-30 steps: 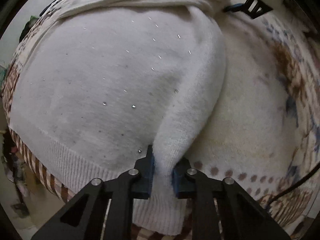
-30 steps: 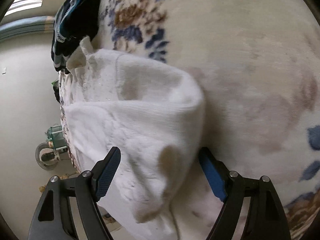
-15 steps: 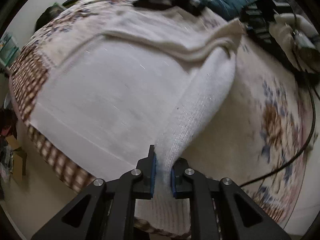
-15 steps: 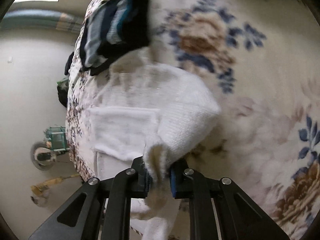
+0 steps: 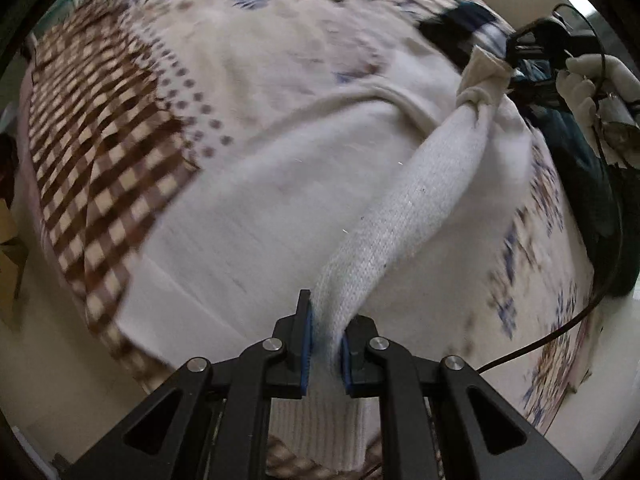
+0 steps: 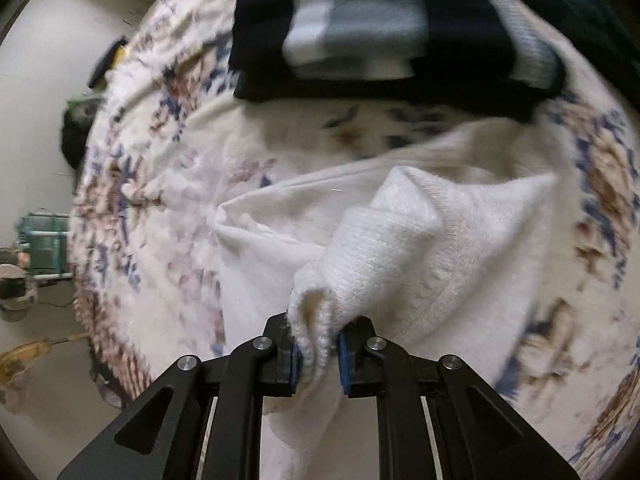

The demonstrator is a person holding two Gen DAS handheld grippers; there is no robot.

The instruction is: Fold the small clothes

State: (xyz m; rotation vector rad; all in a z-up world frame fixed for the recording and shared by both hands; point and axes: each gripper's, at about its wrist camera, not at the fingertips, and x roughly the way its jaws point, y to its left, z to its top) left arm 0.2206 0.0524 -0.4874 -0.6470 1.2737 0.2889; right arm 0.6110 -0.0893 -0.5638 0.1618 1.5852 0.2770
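Left wrist view: your left gripper (image 5: 323,342) and right gripper (image 6: 317,354) jaws each pinch the white sweater's (image 5: 248,216) edge, lifting it above the blanket (image 5: 100,128) for folding over.

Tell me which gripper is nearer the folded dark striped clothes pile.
Right. The right gripper, clamping the white knit sweater, faces the folded dark striped clothes pile closely; the left gripper grips the hem, farther away.
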